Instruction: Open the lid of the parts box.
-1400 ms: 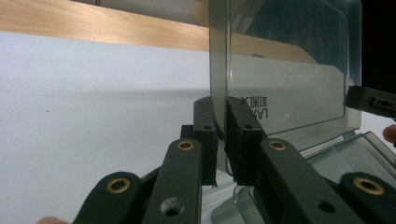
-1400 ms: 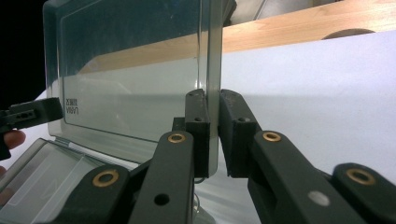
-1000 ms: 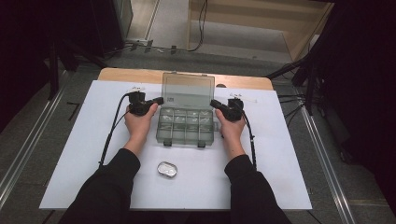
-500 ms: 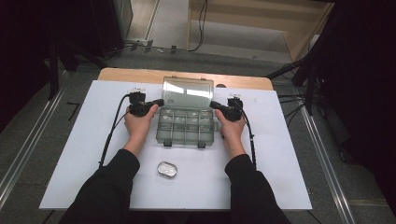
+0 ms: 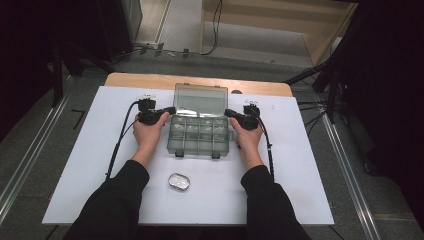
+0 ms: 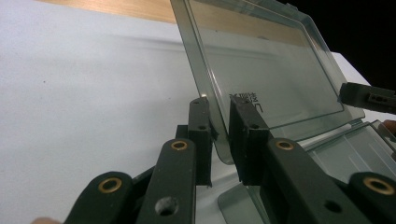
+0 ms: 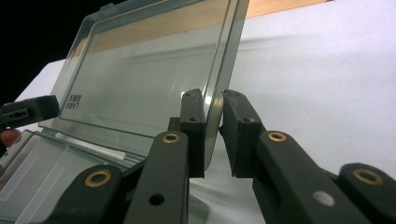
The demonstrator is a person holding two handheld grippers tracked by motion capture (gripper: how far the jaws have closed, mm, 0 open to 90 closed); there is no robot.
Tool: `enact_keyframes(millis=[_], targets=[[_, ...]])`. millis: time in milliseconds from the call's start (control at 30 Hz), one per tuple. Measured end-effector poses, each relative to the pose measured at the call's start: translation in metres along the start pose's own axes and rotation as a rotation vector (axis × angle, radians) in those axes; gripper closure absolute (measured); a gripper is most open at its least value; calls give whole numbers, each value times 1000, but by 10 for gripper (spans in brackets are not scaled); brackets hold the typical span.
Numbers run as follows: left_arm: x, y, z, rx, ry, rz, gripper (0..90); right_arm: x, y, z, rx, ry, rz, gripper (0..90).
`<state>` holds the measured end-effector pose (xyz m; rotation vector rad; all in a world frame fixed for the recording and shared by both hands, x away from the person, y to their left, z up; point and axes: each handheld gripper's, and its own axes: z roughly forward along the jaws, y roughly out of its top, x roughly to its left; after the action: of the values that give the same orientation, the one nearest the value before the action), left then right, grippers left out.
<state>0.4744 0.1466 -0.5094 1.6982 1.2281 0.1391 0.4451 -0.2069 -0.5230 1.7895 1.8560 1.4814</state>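
Both grippers, left (image 6: 219,135) and right (image 7: 212,135), straddle the clear smoky plastic organiser-box lid (image 5: 201,98) edges between barely parted jaws, risking it dropping shut.

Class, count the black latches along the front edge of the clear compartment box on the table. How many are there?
2. One latch sits at the box's front left, the other latch at its front right.
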Motion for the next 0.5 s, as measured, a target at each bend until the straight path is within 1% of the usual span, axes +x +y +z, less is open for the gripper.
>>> enact_keyframes(millis=[500], targets=[[0,0,0,8,5,-2,773,2,0,1,21,-20,-9,760]])
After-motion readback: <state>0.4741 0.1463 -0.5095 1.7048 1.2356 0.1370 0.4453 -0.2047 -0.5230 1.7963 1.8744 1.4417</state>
